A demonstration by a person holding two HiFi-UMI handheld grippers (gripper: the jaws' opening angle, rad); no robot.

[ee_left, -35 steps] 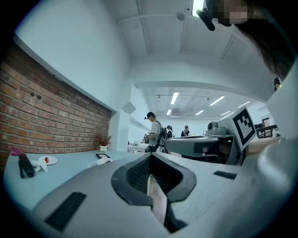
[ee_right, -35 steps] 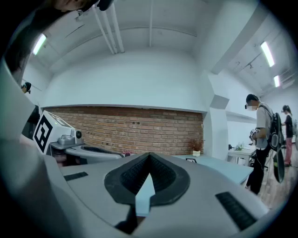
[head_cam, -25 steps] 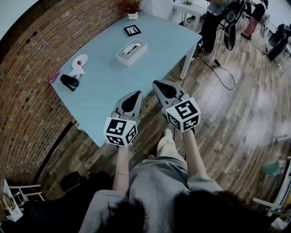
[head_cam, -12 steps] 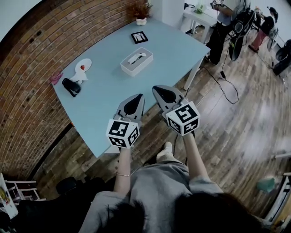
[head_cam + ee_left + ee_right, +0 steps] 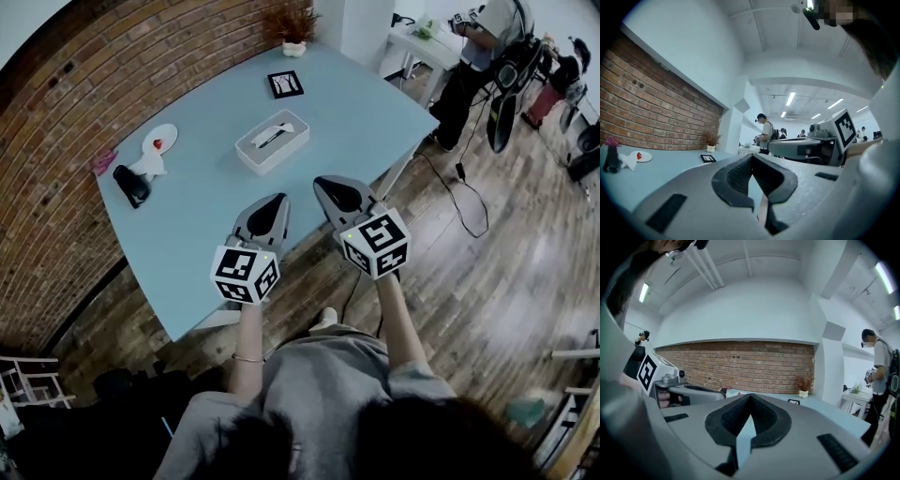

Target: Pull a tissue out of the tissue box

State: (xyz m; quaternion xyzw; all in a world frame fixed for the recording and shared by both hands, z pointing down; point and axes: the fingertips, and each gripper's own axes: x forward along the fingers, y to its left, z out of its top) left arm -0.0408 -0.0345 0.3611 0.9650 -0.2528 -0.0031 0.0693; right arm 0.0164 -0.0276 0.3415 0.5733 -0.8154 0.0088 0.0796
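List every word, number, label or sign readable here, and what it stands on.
Words or numbers: none readable.
Square black-and-white code markers, no letters: on the left hand-held gripper, the right hand-held gripper, and a card on the table.
Tissue box: no print can be made out.

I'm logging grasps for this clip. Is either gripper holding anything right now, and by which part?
Nothing is held. The left gripper and the right gripper both have their jaws together and empty, short of the tissue box.
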